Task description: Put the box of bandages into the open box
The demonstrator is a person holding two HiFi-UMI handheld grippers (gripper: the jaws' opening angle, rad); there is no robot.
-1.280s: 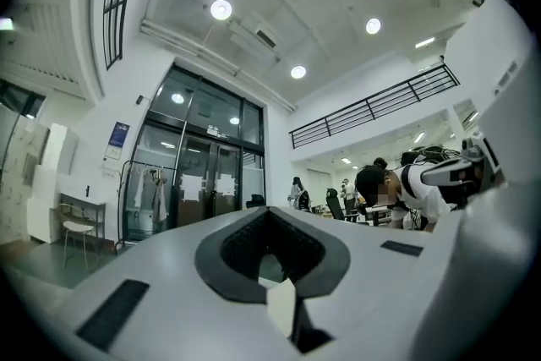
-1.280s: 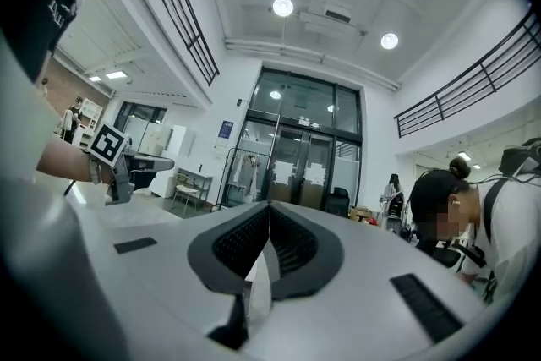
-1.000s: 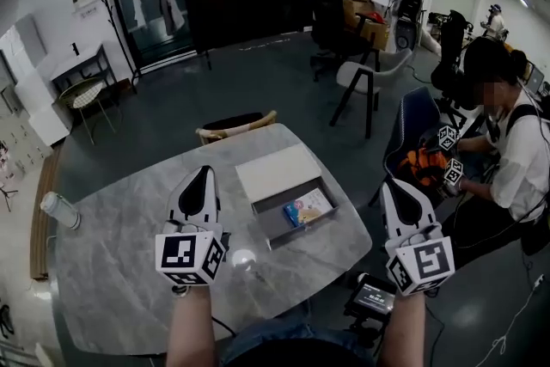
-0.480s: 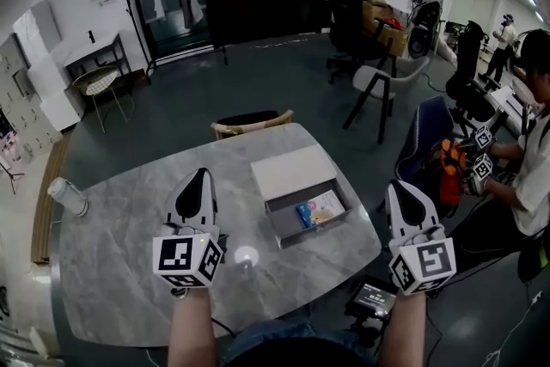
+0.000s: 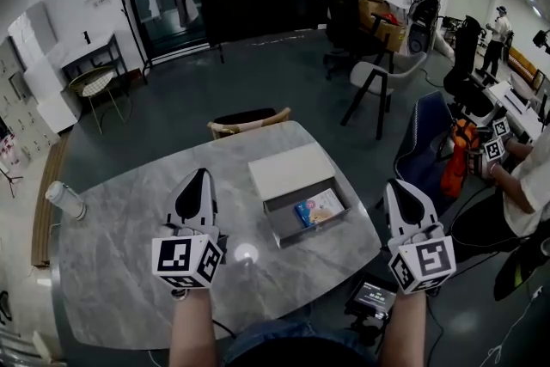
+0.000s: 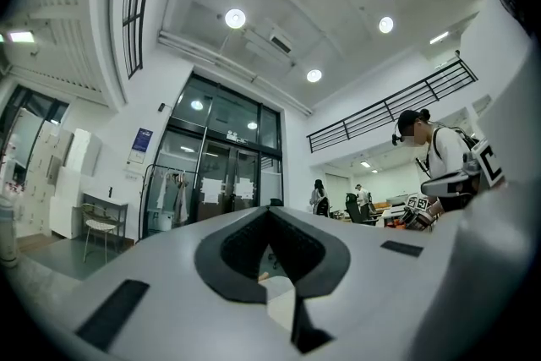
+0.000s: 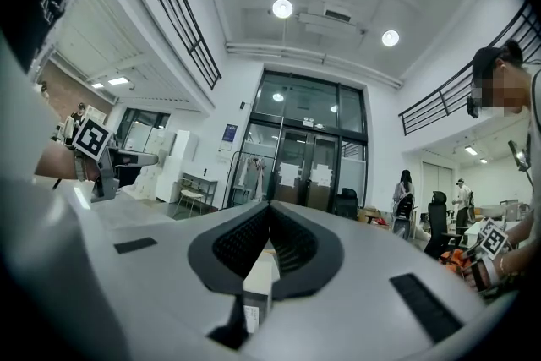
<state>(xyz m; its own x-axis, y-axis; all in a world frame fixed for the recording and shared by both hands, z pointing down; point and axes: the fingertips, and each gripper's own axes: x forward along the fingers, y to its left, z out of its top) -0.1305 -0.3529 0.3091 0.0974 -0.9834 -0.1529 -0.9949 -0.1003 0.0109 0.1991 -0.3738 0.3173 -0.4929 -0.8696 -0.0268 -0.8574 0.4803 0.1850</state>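
Observation:
The open grey box (image 5: 277, 227) lies on the marble table (image 5: 129, 271), its pale lid (image 5: 286, 170) folded back behind it. Inside lie a small blue box of bandages (image 5: 302, 214) and a lighter printed pack (image 5: 325, 204) beside it. My left gripper (image 5: 203, 174) hovers over the table just left of the box, shut with nothing in it; its jaw tips (image 6: 270, 210) meet in the left gripper view. My right gripper (image 5: 394, 184) hangs off the table's right edge, to the right of the box, also shut and empty (image 7: 270, 205).
A pale bottle (image 5: 65, 200) lies near the table's left edge. A wooden chair (image 5: 247, 120) stands at the far side. A small screen device (image 5: 372, 297) sits below the near right edge. A person (image 5: 520, 185) with two more grippers sits at the right.
The head view has swung a little, so the seated person slid toward the right edge. Both grippers and the open box keep their places.

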